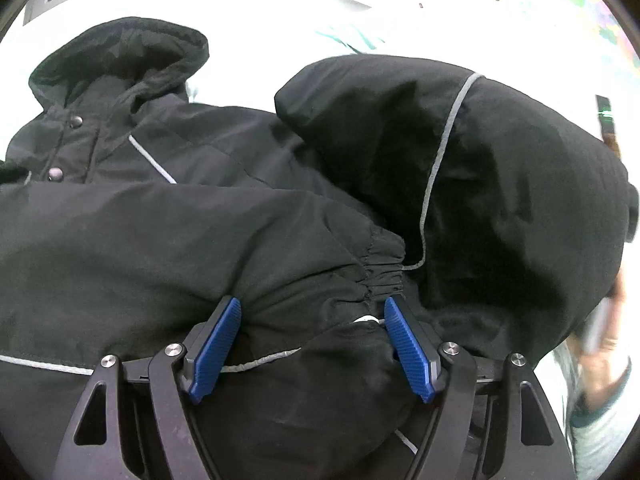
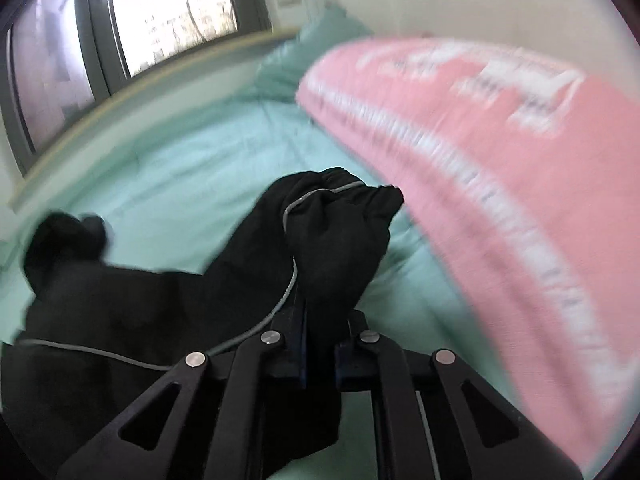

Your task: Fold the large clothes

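Pinching a black sleeve cuff [image 2: 340,216] with elastic gathering, the right gripper [image 2: 320,344] has its jaws clamped tight on the fabric. Left gripper [image 1: 312,344] stands wide, blue ribbed pads [image 1: 218,344] spread either side of a puffy sleeve end, not pressing it. Black padded hooded jacket [image 1: 160,220], matte woven shell, thin grey reflective piping [image 1: 440,152], metal snap buttons [image 1: 55,174], lies crumpled on a mint-green bed sheet [image 2: 180,168]. Hood [image 1: 120,52] sits farthest out. Pink printed pillow [image 2: 500,152], blurred, beside it. Dark-framed window [image 2: 120,32] behind.
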Tool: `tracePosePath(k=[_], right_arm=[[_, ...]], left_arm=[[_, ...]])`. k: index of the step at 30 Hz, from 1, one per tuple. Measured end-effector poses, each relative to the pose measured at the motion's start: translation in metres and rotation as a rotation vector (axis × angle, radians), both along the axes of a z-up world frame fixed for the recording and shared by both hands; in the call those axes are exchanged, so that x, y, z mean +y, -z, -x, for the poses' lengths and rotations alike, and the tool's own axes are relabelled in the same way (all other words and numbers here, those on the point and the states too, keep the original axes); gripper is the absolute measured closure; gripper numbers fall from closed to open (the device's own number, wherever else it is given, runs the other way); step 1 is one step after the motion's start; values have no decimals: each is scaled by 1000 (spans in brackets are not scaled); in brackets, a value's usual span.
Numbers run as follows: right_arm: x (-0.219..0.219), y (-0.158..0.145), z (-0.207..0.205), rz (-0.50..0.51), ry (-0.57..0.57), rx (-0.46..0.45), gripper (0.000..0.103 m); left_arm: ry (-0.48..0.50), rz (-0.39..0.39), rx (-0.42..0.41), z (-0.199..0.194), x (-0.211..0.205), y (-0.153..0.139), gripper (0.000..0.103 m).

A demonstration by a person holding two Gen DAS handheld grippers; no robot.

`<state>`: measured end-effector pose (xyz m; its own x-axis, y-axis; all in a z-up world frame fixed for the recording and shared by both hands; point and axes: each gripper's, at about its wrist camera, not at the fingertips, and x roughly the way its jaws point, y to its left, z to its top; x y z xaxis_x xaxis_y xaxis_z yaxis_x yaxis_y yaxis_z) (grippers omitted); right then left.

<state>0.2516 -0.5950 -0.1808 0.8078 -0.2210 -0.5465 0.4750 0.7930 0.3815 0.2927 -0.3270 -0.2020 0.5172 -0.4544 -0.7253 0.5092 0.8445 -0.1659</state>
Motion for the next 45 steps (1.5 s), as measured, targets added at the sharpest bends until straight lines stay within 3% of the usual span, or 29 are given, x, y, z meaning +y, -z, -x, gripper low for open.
tracePosePath(k=[5, 9, 11, 14, 16, 19, 22, 24, 28, 35, 40, 45], right_arm=[[-33, -49, 91, 29, 84, -58, 92], [-69, -58, 146, 66, 182, -27, 92], [-87, -52, 164, 56, 230, -2, 92], [-117, -18, 174, -101, 222, 27, 92], [-128, 5, 176, -162, 221, 53, 92], [-128, 19, 178, -187, 183, 12, 92], [-118, 4, 181, -180, 90, -76, 92], [-101, -16, 180, -119, 48, -93, 92], [-47, -57, 158, -35, -71, -121, 92], [88, -119, 115, 50, -324, -155, 92], [204, -135, 71, 102, -509, -131, 92], [313, -119, 23, 142, -652, -88, 92]], left_arm=[[69, 27, -43, 20, -13, -36, 28], [164, 34, -58, 44, -49, -56, 28], [207, 18, -12, 47, -70, -47, 28], [230, -59, 105, 39, -99, -13, 28], [207, -130, 126, 36, -111, 3, 28], [221, -131, 108, 42, -110, -8, 28], [248, -65, 88, 48, -93, -32, 28], [244, -14, 63, 55, -75, -55, 28], [188, 0, -49, 71, -14, -102, 28], [6, -2, -164, 72, 112, -158, 28], [-125, -16, -209, 68, 196, -166, 28], [-190, 25, -185, 67, 265, -155, 28]])
